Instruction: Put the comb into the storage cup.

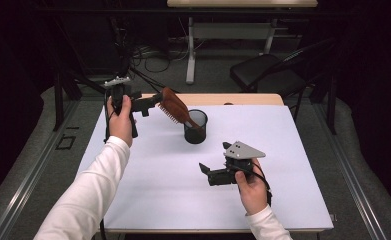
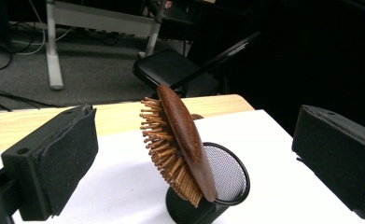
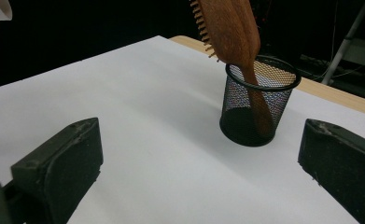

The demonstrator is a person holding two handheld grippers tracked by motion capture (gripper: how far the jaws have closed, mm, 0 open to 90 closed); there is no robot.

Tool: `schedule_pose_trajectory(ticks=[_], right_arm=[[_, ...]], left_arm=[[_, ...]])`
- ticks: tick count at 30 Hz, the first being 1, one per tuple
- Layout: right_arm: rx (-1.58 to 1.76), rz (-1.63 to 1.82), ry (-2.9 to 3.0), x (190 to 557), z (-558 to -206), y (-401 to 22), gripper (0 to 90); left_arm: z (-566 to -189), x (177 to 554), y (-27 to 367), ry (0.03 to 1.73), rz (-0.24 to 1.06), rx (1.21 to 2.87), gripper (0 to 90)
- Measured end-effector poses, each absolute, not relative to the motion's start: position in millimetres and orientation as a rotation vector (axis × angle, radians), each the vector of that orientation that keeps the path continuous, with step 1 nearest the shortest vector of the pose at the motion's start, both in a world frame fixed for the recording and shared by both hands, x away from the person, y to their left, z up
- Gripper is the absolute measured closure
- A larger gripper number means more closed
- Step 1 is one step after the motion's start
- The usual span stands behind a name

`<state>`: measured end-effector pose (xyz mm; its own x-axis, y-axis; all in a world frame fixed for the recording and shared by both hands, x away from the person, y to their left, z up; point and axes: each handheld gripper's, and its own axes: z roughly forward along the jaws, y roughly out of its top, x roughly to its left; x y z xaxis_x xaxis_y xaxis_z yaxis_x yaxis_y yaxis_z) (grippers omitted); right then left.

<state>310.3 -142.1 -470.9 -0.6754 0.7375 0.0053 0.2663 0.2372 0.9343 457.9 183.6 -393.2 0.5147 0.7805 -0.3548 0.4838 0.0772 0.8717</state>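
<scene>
While the wooden hairbrush (image 1: 175,107) stands handle-down in the mesh cup (image 1: 196,127), frame centre, head leaning upper left, the left gripper (image 1: 155,100) is nearer, jaws spread wide around nothing. Right gripper (image 1: 204,170), lower centre, hangs released too.

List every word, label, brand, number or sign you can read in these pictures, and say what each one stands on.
There is none to read: no text shows on the wooden hairbrush, the black mesh cup, the white table cover, the left gripper or the right gripper.
</scene>
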Motion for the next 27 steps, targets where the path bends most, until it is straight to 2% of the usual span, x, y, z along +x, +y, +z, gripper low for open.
schedule_pose_trajectory(ticks=[27], right_arm=[[0.931,1.434,2.062,311.2,-468.9,-146.9,0.0]], left_arm=[[-382.0,425.7,187.3,0.945,0.279,1.754,0.6]])
